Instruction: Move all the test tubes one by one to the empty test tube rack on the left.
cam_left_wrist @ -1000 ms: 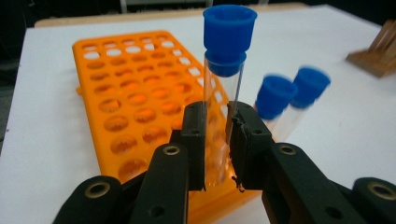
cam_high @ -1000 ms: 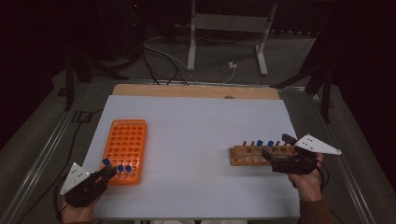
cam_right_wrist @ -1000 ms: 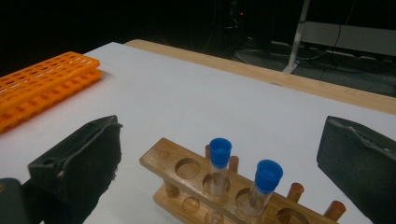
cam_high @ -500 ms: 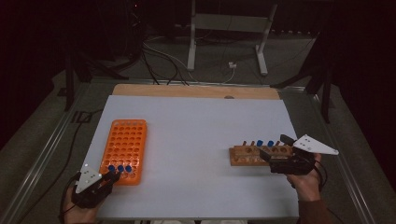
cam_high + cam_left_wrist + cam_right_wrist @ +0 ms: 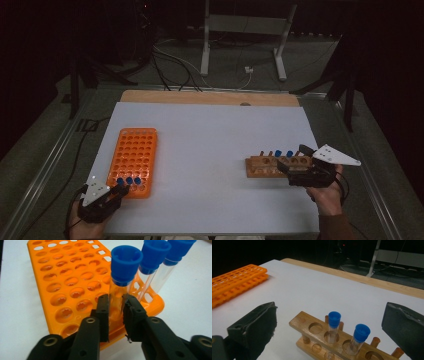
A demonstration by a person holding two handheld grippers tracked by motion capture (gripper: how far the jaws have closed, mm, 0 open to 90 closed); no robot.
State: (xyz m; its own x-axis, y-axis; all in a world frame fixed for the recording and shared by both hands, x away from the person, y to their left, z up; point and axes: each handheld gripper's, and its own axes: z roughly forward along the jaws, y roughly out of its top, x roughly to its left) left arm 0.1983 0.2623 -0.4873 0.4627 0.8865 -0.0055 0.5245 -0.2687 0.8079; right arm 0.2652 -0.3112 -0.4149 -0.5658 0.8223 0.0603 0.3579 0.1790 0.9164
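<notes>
Gripping the nearest blue-capped tube just below its cap, with the left hand-held gripper clamped on the clear wall from both sides. Stood upright in the corner hole at the near end of the orange rack, first in a row of three with two more capped tubes beyond it. Looked seated in its hole, not yet lifted.

Compared with a second before: brought the left hand-held gripper round from the rack's left side to its near end, as the high view showed, and lined it up along the row. Eased the jaws a trace wider in the last half second, with the tube between them and both pads against the glass. Read as a settling of the grip, not a release.

Kept the right hand-held gripper where it had been, at the right end of the wooden rack on the white surface, jaws wide apart and holding nothing. Carried two blue-capped tubes in that wooden rack, with several holes open.

Judged as the start of a transfer: grasp made, straight upward pull called for next, so as to clear the hole without knocking the neighbouring tube just beside it. Judged the smooth glass likely to slip if the grip loosened further.
</notes>
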